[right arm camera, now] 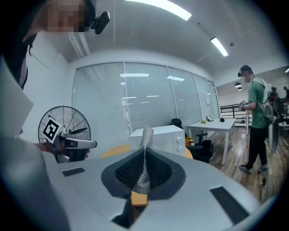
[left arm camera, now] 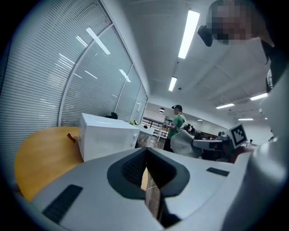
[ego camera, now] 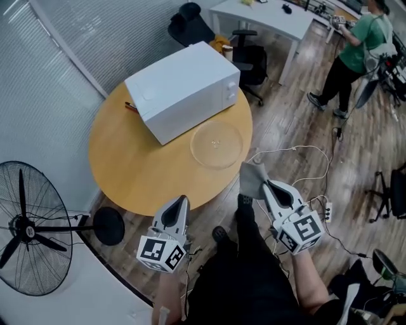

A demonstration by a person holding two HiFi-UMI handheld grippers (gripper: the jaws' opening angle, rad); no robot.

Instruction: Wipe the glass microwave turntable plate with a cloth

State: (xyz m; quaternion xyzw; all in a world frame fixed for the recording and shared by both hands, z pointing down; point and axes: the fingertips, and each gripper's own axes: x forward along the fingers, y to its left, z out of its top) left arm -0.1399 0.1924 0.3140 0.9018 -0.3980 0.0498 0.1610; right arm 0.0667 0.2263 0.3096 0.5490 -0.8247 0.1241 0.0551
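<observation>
The clear glass turntable plate (ego camera: 217, 144) lies flat on the round wooden table (ego camera: 133, 168), by its right edge, in front of the white microwave (ego camera: 184, 90). My right gripper (ego camera: 267, 185) hovers off the table's near-right edge, shut on a grey cloth (ego camera: 252, 178) that sticks up from its jaws; the same cloth (right arm camera: 144, 158) stands upright between them in the right gripper view. My left gripper (ego camera: 181, 200) is at the table's near edge, shut, holding nothing. Both grippers stay short of the plate.
A red pen (ego camera: 131, 107) lies left of the microwave. A standing fan (ego camera: 28, 230) is at the left on the floor. White cables (ego camera: 298, 152) run over the floor to the right. A person in green (ego camera: 355, 47) stands by a white desk (ego camera: 266, 16) at the back.
</observation>
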